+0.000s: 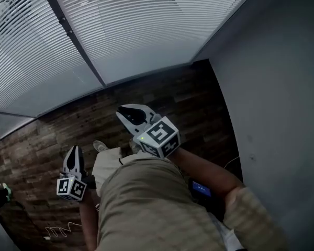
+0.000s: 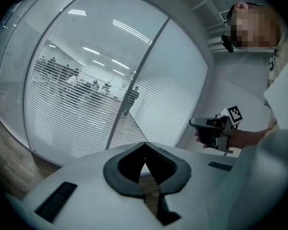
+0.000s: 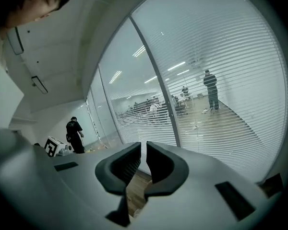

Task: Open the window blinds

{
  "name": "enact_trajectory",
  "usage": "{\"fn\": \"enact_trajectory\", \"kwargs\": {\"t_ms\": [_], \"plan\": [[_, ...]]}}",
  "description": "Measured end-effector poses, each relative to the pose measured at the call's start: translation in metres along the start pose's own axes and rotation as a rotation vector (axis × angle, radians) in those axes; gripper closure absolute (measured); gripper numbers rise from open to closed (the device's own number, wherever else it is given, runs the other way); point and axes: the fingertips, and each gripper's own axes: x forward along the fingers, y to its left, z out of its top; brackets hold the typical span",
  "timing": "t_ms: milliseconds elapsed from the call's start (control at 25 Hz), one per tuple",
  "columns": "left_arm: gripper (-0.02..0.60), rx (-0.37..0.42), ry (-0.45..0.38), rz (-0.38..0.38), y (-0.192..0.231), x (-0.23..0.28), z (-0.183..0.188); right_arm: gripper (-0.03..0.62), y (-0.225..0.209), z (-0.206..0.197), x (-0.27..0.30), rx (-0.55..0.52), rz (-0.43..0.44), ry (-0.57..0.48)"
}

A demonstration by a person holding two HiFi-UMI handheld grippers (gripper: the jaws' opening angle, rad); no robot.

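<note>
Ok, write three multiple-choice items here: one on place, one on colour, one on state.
1. The window blinds are: A ahead of the right gripper; B behind it; C lying on a table.
2. The floor is: A white tile; B brown wood planks; C green carpet.
3. The right gripper is: A shut on a cord; B wide open; C shut, empty.
1 A: its view faces them. 2 B: the head view shows brown planks. 3 C: its jaws nearly meet, nothing between.
</note>
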Motion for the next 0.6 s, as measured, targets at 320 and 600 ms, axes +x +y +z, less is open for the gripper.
{"fn": "enact_trajectory", "kwargs": {"t_ms": [320, 600], "plan": [[0.568, -0.004, 0.009, -0.046, 0.014, -0.006, 0.017, 0.499, 0.022, 0.000, 0.008, -0.069, -0.050, 0.030], [0.568, 0.053, 0.022, -0.103, 0.050, -0.026, 0.055, 0.451, 0.053, 0.018, 0.047, -0.121, -0.111, -0.008]]}}
